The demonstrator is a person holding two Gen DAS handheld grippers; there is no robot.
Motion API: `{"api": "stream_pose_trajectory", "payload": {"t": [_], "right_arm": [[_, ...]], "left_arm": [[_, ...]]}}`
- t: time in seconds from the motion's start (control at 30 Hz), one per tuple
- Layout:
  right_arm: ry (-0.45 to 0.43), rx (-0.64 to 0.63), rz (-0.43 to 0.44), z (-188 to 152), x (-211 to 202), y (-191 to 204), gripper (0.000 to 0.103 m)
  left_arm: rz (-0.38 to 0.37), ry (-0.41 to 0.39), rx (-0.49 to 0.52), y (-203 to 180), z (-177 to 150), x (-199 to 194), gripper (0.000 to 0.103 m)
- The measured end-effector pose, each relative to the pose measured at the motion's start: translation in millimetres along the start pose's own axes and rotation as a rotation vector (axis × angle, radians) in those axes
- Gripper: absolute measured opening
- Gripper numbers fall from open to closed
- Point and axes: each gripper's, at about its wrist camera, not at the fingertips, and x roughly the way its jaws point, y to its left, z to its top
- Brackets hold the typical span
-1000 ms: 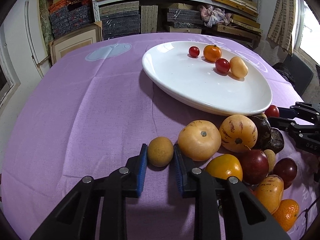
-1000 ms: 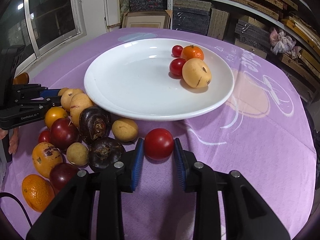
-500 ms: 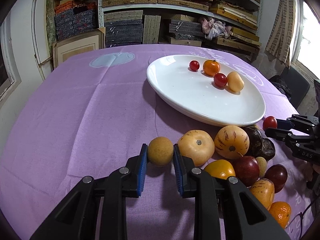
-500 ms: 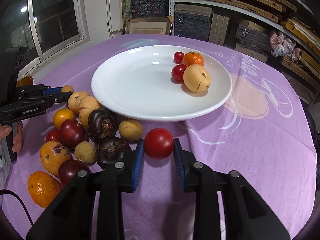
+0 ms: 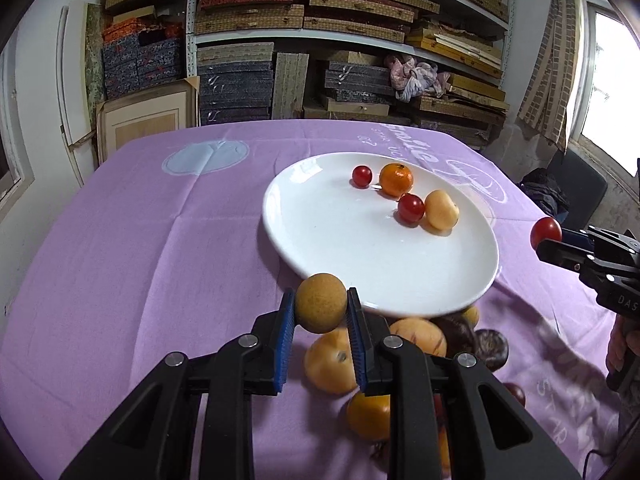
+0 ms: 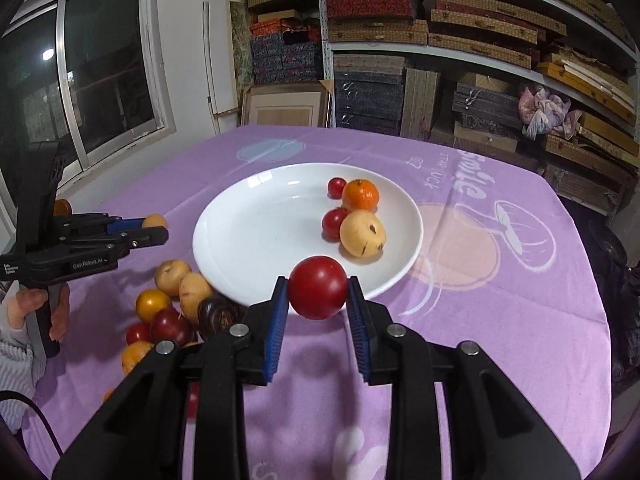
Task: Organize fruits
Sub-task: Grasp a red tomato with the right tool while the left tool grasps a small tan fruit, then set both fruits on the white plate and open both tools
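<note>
My left gripper (image 5: 320,312) is shut on a small round tan fruit (image 5: 321,302), held in the air above the near rim of the white plate (image 5: 320,216). In the right wrist view my right gripper (image 6: 318,294) is shut on a red tomato (image 6: 318,293), also lifted over the plate's (image 6: 248,240) near edge. On the plate lie two small red tomatoes (image 5: 411,208), an orange (image 5: 396,179) and a yellow fruit (image 5: 441,209). Each gripper shows in the other's view: the right (image 5: 548,240) at the right edge, the left (image 6: 154,228) at the left.
A heap of loose fruit (image 6: 172,300) lies on the purple tablecloth (image 5: 140,240) in front of the plate, partly hidden under my fingers. A person's hand (image 6: 24,308) holds the left gripper's handle. Shelves of stacked boxes (image 5: 320,60) stand behind the table.
Both grippers have risen off the cloth with their fruits, the tan fruit on the left and the red tomato on the right, and now hang near the plate's rim.
</note>
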Motion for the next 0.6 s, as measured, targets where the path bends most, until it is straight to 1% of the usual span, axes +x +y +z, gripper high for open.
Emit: {"api": "stream_pose_trajectory", "payload": {"t": [0.13, 0.2, 0.27, 0.33, 0.4, 0.43, 0.47, 0.5, 0.53, 0.6], "right_arm": [[0.031, -0.014, -0.008, 18, 34, 8, 0.028], [0.045, -0.005, 0.009, 19, 51, 11, 0.028], [0.056, 0.001, 0.016, 19, 66, 12, 0.029], [0.065, 0.006, 0.024, 17, 76, 11, 0.029], [0.064, 0.011, 0.022, 15, 80, 8, 0.031], [0.068, 0.020, 0.033, 14, 82, 6, 0.040], [0.070, 0.033, 0.041, 13, 82, 4, 0.044], [0.063, 0.044, 0.040, 13, 80, 2, 0.048], [0.057, 0.046, 0.039, 13, 77, 1, 0.049], [0.045, 0.045, 0.041, 14, 69, 2, 0.050]], "left_arm": [[0.008, 0.038, 0.003, -13, 20, 33, 0.025], [0.004, 0.061, -0.017, -14, 23, 48, 0.025], [0.020, 0.080, -0.011, -15, 23, 61, 0.025], [0.025, 0.078, -0.007, -15, 22, 67, 0.027], [0.016, 0.064, -0.023, -13, 21, 69, 0.031], [0.006, 0.051, -0.033, -12, 21, 67, 0.041], [-0.005, 0.035, -0.041, -10, 21, 64, 0.054], [-0.009, 0.018, -0.043, -10, 21, 60, 0.060], [0.000, 0.003, -0.037, -11, 21, 55, 0.069], [0.016, -0.021, -0.027, -12, 20, 44, 0.070]]}}
